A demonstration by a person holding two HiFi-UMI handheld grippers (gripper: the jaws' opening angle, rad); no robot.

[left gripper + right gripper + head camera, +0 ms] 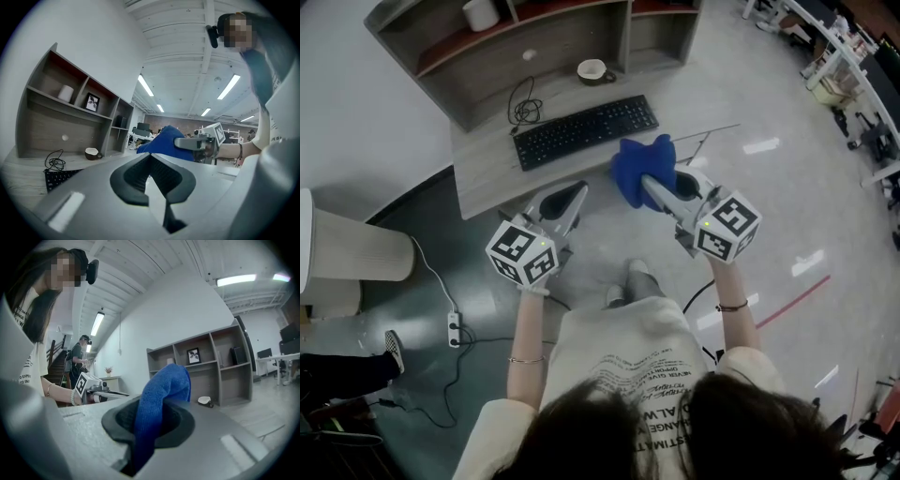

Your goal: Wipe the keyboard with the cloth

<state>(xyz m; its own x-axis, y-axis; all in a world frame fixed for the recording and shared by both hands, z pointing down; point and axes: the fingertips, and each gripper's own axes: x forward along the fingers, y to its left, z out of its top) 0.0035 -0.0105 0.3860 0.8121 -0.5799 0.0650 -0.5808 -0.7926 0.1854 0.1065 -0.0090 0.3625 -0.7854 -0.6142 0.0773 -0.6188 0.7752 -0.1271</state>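
Clamping cloth (639, 167) near desk (487, 180) edge

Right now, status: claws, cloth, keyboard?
Right claw shut on cloth, over desk front edge. Left claw shut, empty. Keyboard not yet reached, nothing on it.

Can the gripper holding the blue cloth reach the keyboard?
Probably yes. The right gripper holds the cloth close by the keyboard, and nothing on the desk stands between them.
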